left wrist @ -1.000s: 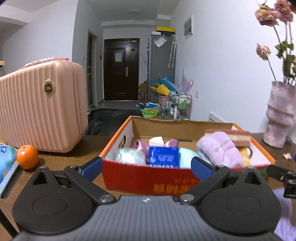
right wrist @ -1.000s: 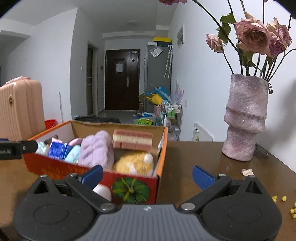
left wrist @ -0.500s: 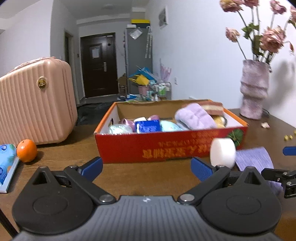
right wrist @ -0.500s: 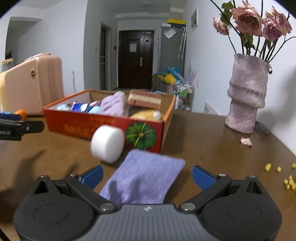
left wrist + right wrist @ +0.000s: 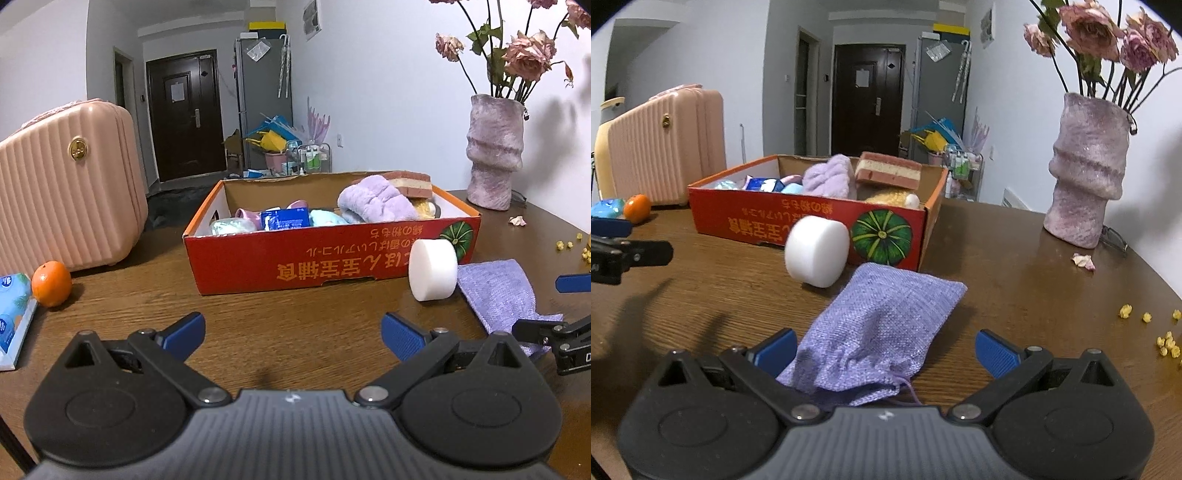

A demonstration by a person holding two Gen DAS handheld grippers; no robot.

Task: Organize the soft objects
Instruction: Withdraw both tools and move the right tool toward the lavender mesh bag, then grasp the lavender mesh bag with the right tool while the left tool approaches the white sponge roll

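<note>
The box [image 5: 812, 218] stands ahead of my right gripper [image 5: 884, 349], already holding several soft items. The pouch [image 5: 882, 325] lies flat on the table [image 5: 1015, 295] between my spread jaws, its drawstring end nearest me, nothing grasped. The white foam puck [image 5: 817, 254] rests ahead and left, against the box front. My left gripper [image 5: 293, 330] is released over bare table, clear of both. To grip well, I should lower onto the bunched neck, close firmly, then lift over the rim.

left gripper [image 5: 293, 332] jaws spread wide, right gripper [image 5: 886, 347] likewise, both empty
</note>
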